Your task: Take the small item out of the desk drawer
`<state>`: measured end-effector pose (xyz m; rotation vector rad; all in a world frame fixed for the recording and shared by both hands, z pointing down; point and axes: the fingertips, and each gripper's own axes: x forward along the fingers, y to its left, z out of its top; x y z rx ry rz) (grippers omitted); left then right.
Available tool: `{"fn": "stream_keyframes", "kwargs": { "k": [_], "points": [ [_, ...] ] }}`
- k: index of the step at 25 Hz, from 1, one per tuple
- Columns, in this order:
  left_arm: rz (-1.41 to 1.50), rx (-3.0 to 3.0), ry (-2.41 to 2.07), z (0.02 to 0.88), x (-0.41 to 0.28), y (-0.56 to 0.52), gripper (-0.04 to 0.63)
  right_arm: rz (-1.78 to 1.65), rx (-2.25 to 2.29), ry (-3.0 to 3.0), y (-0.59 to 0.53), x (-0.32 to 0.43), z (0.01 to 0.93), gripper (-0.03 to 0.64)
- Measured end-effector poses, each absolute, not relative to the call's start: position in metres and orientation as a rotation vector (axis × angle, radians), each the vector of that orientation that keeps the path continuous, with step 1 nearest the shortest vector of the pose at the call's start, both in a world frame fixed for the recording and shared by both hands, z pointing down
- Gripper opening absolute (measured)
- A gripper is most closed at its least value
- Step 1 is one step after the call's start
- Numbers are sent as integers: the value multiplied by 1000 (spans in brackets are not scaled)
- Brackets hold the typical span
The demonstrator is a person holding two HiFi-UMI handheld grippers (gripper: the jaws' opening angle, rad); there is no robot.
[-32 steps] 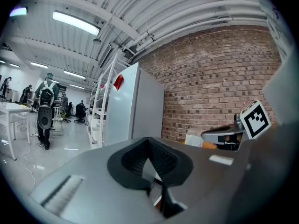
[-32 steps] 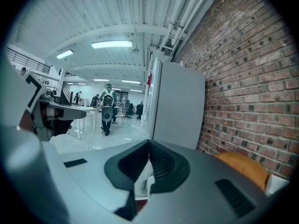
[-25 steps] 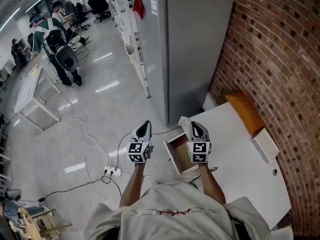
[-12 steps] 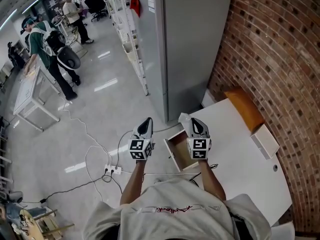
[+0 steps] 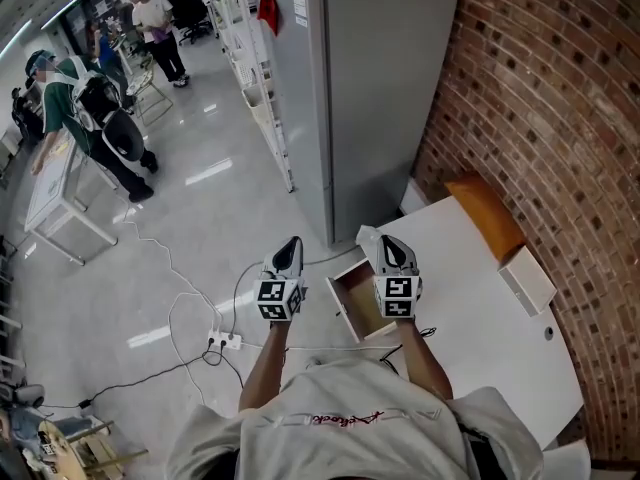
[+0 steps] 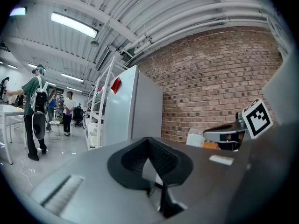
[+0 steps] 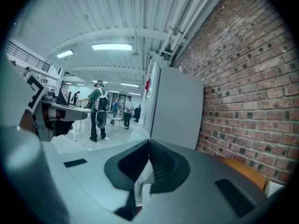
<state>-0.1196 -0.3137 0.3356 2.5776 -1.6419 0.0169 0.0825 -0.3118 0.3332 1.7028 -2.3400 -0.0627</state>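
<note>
Above the open desk drawer (image 5: 352, 305), which juts from the white desk (image 5: 480, 313) toward 9 o'clock, a person holds 2 claws side by side. Both point toward 12 o'clock at the grey cabinet (image 5: 380, 88).

The drawer's bare brown floor shows nothing, though the right claw (image 5: 390, 248) covers its 3 o'clock side. A small pale object (image 5: 367, 236) sits at the desk's corner, just past that claw's tip at 11 o'clock. It cannot be told whether this is the task's item. The scene therefore fits 2 stages: the item hidden low in the drawer, or the item already out on the desk.

Any reach into the drawer would likely go best with the right claw tipped down from level. Its jaws would part before they cross the rim, and it would descend clear of the thin side walls. The drawer looks light enough to shift if it is knocked.

Both bare forearms run up from 6 o'clock, elbows close to the body. The left forearm (image 5: 262, 363) carries the left claw (image 5: 291, 244) over the floor at the drawer's 9 o'clock. The right forearm (image 5: 417, 356) carries the right claw over the drawer's 3 o'clock edge. Each gripper view looks out across the room, not down. The left claw (image 6: 149, 140) and right claw (image 7: 148, 143) are clenched, tips together, with nothing gripped.
</note>
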Motion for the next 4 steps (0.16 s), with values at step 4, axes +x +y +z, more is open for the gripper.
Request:
{"fn": "stream_keyframes", "kwargs": {
  "k": [4],
  "points": [
    [17,2581,-1632,336,-117,-310,9,-74,1698,-2346,-310,80,330,12]
  ]
}}
